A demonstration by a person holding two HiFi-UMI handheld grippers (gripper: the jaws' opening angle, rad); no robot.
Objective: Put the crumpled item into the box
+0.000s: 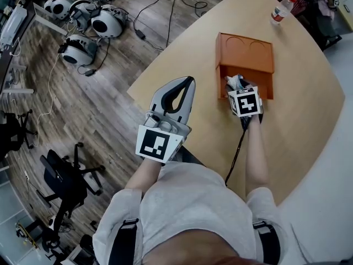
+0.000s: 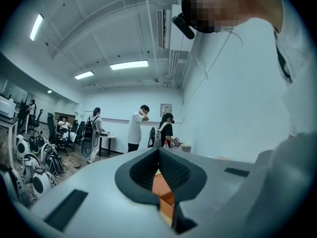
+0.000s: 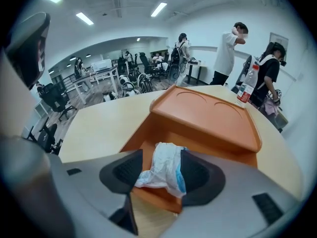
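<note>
The crumpled white item (image 3: 164,168) with a blue patch lies between the pads of the right gripper (image 3: 158,175). The jaws are spread wide and are not clamping it. Directly beneath the fingertips is the open compartment of the orange plastic box (image 3: 208,115). The left gripper (image 2: 159,155), clenched and empty, stands well aside.

No writing can be read anywhere. The red label on the plastic bottle (image 1: 281,10) at the far right is too small, and the wall notice (image 2: 166,108) far off is blurred.
</note>
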